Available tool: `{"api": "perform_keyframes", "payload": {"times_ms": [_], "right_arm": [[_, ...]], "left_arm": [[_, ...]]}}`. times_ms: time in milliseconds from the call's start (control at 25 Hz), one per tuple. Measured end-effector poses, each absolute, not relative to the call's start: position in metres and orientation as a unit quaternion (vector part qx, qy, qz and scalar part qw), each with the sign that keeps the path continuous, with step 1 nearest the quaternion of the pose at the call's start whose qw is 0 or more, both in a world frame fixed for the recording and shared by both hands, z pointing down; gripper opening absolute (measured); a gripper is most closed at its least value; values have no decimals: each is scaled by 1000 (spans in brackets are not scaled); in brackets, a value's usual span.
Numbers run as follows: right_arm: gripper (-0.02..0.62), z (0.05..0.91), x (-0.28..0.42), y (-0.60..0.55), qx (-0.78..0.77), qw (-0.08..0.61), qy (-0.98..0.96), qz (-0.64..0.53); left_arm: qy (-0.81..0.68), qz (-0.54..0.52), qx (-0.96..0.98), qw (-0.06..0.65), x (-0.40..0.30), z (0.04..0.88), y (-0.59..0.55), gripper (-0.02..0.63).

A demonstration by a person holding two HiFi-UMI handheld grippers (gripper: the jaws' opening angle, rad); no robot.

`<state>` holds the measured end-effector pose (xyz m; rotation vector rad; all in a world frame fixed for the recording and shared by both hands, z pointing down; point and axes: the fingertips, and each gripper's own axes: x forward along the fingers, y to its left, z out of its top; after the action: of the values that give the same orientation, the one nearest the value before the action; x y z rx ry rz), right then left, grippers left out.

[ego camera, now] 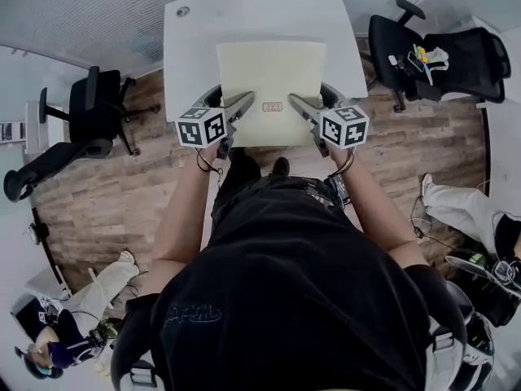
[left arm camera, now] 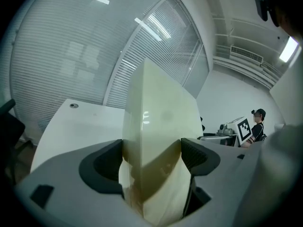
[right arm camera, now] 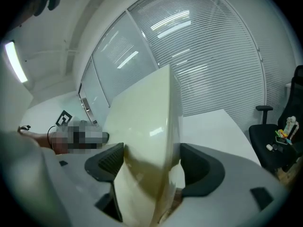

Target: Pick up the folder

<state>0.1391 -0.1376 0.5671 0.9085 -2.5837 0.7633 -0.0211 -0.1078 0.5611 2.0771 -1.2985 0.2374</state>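
We hold the folder (ego camera: 271, 84) by its near edge with both grippers, over the white table (ego camera: 195, 47). The left gripper (ego camera: 236, 108) bites the near left part of that edge and the right gripper (ego camera: 301, 107) the near right part, with a small reddish label (ego camera: 273, 106) between them.

In the left gripper view the left gripper (left arm camera: 151, 155) has its jaws pressed narrow onto the pale yellow folder (left arm camera: 158, 108), which rises between them and fills the middle of the view. The right gripper view shows the same: the right gripper (right arm camera: 151, 162) is clamped on the folder (right arm camera: 142, 117), dark pads tight on either face.

From the head view the folder lies spread flat and square to us, its near edge out past the table's near edge. We cannot tell whether its far part touches the tabletop.

A black left chair (ego camera: 94, 112) stands on the wood floor (ego camera: 106, 194) well apart from the table. A black right chair (ego camera: 456, 55) at the far right carries a few small things.
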Motion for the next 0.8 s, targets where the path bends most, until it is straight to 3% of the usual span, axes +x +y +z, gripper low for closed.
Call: {"api": "perform_keyframes", "payload": {"times_ms": [800], "right_arm": [[360, 546, 65, -43, 336, 141, -895, 256]], "left_arm": [[-488, 86, 808, 318, -96, 540, -19, 387]]}}
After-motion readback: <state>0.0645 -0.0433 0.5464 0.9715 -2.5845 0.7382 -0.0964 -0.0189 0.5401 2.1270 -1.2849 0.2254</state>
